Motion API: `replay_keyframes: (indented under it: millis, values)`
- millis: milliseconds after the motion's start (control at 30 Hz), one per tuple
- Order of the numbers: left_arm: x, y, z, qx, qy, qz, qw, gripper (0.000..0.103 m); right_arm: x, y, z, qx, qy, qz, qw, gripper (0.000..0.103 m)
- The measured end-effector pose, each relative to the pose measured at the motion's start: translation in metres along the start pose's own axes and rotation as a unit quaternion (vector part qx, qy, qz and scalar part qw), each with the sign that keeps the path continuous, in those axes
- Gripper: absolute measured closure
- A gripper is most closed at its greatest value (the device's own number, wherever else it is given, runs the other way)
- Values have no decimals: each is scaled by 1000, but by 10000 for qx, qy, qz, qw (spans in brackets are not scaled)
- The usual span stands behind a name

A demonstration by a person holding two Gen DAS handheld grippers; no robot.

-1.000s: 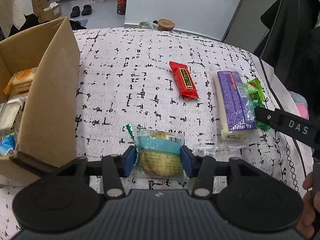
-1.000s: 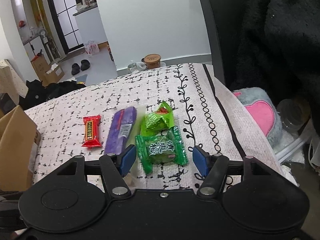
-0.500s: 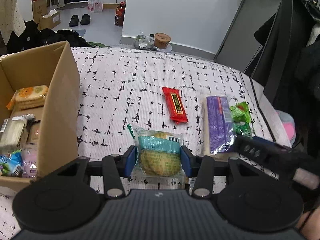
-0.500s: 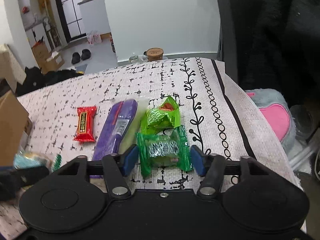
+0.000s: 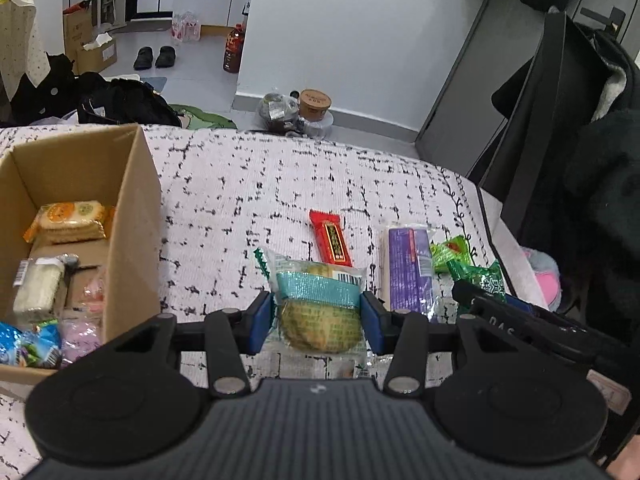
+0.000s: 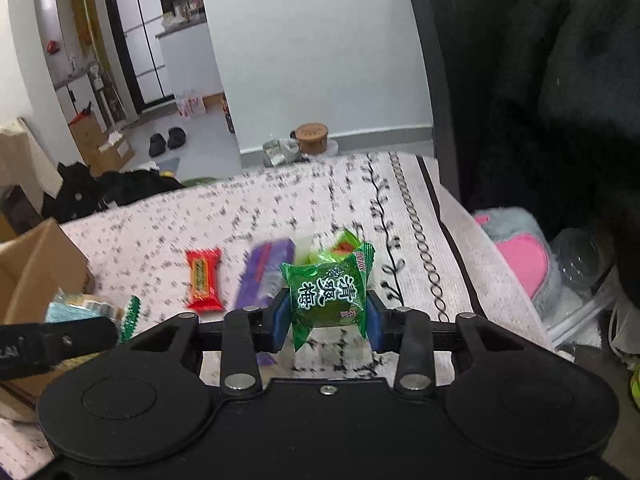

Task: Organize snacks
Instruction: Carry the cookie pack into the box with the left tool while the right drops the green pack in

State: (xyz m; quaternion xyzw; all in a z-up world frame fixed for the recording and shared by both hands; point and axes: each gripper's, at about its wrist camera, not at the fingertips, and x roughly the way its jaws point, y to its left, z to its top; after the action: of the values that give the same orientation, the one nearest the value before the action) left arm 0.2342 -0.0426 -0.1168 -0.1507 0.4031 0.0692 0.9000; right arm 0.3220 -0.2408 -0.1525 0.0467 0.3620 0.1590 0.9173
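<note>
My left gripper (image 5: 318, 322) is shut on a clear-wrapped yellow pastry with a teal band (image 5: 320, 312), held above the patterned cloth. My right gripper (image 6: 327, 322) is shut on a green candy packet (image 6: 328, 296), lifted off the cloth. An open cardboard box (image 5: 136, 208) with several snacks inside stands at the left. A red bar (image 5: 330, 240), a purple packet (image 5: 408, 268) and another green packet (image 5: 450, 252) lie on the cloth. The right gripper's body (image 5: 520, 320) shows at the right of the left wrist view.
The bed-like surface has a white cloth with black marks (image 5: 260, 184). A pink and grey plush (image 6: 520, 256) lies off its right edge. A dark garment and chair (image 5: 580, 140) stand at the right. Floor clutter and a paper cup (image 5: 316, 102) lie beyond the far edge.
My right gripper has closed on the green packet and lifted it. My left gripper has risen with the pastry, so the box's inside shows more.
</note>
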Motion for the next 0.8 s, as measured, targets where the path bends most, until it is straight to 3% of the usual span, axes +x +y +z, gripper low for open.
replay_keyframes:
  millis: [500, 800]
  values:
    - [-39, 26, 31, -153, -456, 38, 9988, 57, -26, 60, 28, -285, -452, 731, 9959, 66]
    - [-64, 59, 53, -317, -723, 282, 9965, 57, -30, 102, 42, -551, -554, 1199, 9897, 66]
